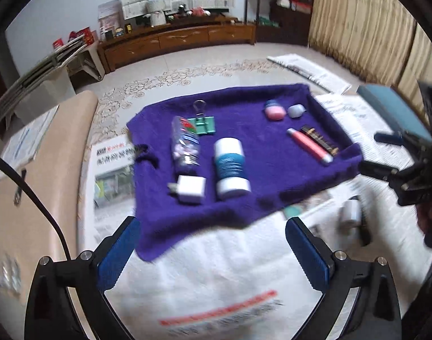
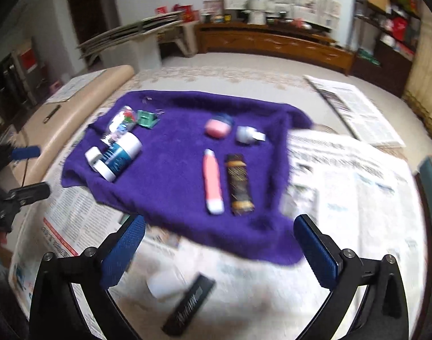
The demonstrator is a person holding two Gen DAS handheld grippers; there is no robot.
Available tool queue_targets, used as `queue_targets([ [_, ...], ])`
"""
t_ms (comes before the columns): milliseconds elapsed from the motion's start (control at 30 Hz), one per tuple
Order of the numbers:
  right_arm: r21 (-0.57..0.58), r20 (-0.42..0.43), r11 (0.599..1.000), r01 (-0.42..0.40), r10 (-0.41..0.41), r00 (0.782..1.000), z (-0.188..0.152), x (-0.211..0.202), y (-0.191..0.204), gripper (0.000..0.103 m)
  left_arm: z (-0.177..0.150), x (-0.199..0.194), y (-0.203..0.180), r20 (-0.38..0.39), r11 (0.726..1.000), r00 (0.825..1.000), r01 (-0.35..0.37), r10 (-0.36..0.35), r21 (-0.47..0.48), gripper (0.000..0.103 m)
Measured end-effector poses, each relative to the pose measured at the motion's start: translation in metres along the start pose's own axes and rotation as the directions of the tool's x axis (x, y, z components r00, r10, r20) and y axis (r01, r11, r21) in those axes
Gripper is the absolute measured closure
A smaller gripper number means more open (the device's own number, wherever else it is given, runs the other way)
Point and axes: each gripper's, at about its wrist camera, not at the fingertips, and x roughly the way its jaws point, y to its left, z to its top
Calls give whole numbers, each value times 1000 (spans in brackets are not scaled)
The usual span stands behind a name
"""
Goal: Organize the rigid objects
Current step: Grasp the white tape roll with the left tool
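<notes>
Hovering agape and empty near the towel (image 2: pixel 170 175), both grippers, left (image 1: pixel 213 252) and right (image 2: pixel 218 249); likely next: fetch black bar (image 2: pixel 190 303) lying off it.

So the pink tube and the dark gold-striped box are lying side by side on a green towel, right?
Nearly. The pink tube and the dark gold-striped box do lie side by side, but the towel is purple, not green. The right wrist view shows it clearly.
</notes>
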Motion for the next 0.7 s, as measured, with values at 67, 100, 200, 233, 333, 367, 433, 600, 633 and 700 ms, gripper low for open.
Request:
queue_targets([
  [67,34,7,999,7,-7,1000,-15,-11,-7,0,-11,-5,-10,24,998,999,40,-39,-45,0],
  [100,49,7,999,5,-6,1000,-22,-16,-9,0,-15,-5,-14,26,997,998,57,-56,-60,0],
  [200,81,7,996,21,-21,1000,-38,-28,-19,0,-32,0,-35,24,990,993,113,-112,-82,0],
  [233,94,12,995,30,-32,999,-44,-32,-24,0,-36,3,-42,21,989,992,125,-124,-77,0],
  [333,122,23,991,55,-58,998,-63,-41,-35,0,-48,14,-62,14,984,987,161,-160,-75,0],
  [367,133,27,989,59,-63,998,-68,-43,-38,0,-51,17,-68,13,982,984,177,-176,-71,0],
  [433,157,26,985,65,-70,997,-80,-45,-49,0,-56,21,-79,10,983,984,176,-176,-49,0],
  [600,202,28,977,63,-70,997,-95,-49,-70,0,-58,32,-106,1,984,985,173,-173,30,1],
  [633,209,29,976,62,-70,997,-97,-49,-73,0,-57,35,-112,-2,984,985,171,-171,52,1],
  [700,219,27,973,66,-73,997,-100,-49,-79,0,-55,39,-119,-1,983,986,168,-168,80,1],
])
